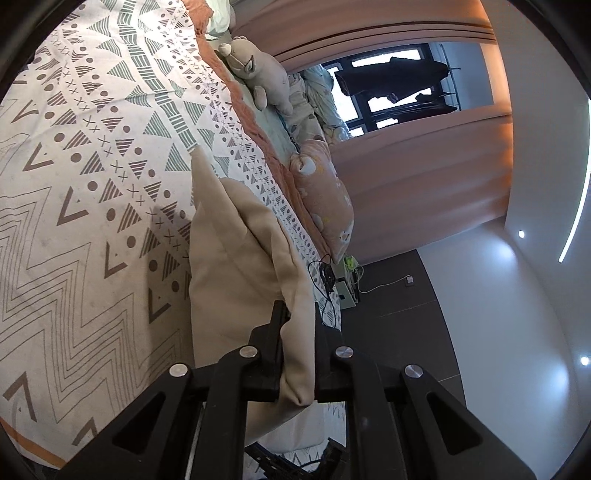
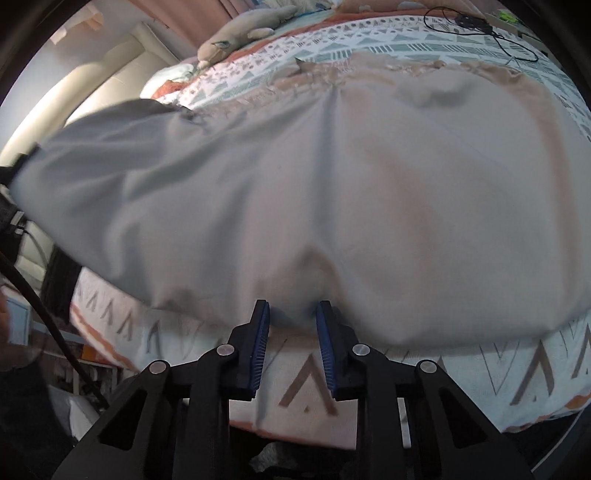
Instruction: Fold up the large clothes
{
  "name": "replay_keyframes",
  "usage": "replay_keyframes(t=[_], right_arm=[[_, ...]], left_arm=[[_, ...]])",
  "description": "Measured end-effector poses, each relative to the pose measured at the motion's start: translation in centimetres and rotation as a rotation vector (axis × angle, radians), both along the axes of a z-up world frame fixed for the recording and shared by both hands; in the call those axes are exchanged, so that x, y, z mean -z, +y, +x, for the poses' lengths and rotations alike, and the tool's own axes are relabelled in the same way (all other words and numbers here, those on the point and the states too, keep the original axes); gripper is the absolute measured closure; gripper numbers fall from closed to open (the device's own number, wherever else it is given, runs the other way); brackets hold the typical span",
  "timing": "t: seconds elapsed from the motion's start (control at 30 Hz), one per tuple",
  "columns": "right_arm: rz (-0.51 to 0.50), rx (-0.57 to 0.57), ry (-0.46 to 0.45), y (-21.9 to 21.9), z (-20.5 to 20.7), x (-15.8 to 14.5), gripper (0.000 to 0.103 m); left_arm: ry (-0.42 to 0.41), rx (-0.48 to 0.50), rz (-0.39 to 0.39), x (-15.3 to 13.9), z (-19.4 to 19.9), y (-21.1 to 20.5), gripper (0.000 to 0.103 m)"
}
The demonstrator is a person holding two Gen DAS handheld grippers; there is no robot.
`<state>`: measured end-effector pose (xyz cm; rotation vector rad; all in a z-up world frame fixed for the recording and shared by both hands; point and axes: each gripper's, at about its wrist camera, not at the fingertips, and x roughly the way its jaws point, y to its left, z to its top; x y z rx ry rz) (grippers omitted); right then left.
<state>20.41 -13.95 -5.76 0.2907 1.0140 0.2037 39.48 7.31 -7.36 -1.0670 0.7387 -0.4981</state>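
Observation:
A large beige garment point(image 2: 369, 184) lies spread over the patterned bedspread point(image 2: 310, 387). In the left wrist view my left gripper point(image 1: 297, 308) is shut on a fold of this beige garment point(image 1: 236, 251), which hangs from the fingers down to the bed. In the right wrist view that corner is lifted off the bed at the left. My right gripper point(image 2: 291, 310) points down at the garment's near hem. Its blue pads point(image 2: 260, 339) stand apart, with a small pucker of the hem between the fingertips and no firm pinch visible.
A plush toy point(image 1: 258, 70) and an orange pillow point(image 1: 325, 192) lie along the far side of the bed. A black cable with a small device point(image 2: 480, 26) rests on the bedspread beyond the garment. The bed's near edge point(image 2: 332, 424) is just below my right gripper.

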Motion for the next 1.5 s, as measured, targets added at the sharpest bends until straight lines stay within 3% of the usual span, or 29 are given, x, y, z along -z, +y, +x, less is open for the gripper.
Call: replay_keyframes(t=[0.23, 0.47, 0.53, 0.57, 0.63, 0.77, 0.83, 1.2, 1.23, 1.3, 1.33, 1.5], right_arm=[[0.061, 0.009, 0.019, -1.0, 1.1, 1.3, 0.08], [0.196, 0.004, 0.018, -4.0, -0.1, 1.3, 0.08], [0.222, 0.016, -0.007, -5.2, -0.9, 0.7, 0.08], [0.23, 0.021, -0.024, -5.8, -1.1, 0.3, 0.08], [0.231, 0.042, -0.054, -7.2, -1.7, -0.4, 0.08], [0.259, 0.057, -0.083, -8.7, -2.2, -1.0, 0.08], [0.26, 0.054, -0.086, -8.7, -2.2, -0.9, 0.08], [0.353, 0.039, -0.039, -8.4, 0.1, 0.4, 0.078], [0.354, 0.04, -0.034, -8.0, 0.5, 0.4, 0.075], [0.371, 0.04, -0.036, -7.7, 1.3, 0.4, 0.051], [0.37, 0.042, -0.038, -7.5, 1.6, 0.4, 0.047], [0.363, 0.027, -0.015, -6.0, 3.8, 1.0, 0.044]], left_arm=[[-0.068, 0.081, -0.016, -3.9, 1.1, -4.1, 0.091], [-0.149, 0.18, -0.048, -7.7, 2.5, -9.0, 0.095], [-0.168, 0.197, -0.013, -9.0, 2.9, -10.7, 0.095], [-0.175, 0.209, -0.006, -9.3, 3.2, -11.4, 0.101], [-0.198, 0.245, -0.035, -9.7, 3.7, -12.7, 0.101], [-0.188, 0.236, 0.058, -9.9, 3.9, -13.8, 0.101], [-0.16, 0.226, 0.124, -9.3, 3.8, -13.6, 0.101], [0.094, 0.176, 0.208, -0.9, 3.0, -8.1, 0.101], [0.107, 0.166, 0.206, -0.2, 2.8, -7.7, 0.101], [0.137, 0.15, 0.197, 1.4, 2.5, -6.8, 0.1], [0.149, 0.144, 0.192, 2.1, 2.2, -6.2, 0.1], [0.205, 0.122, 0.187, 4.9, 1.4, -4.4, 0.1]])
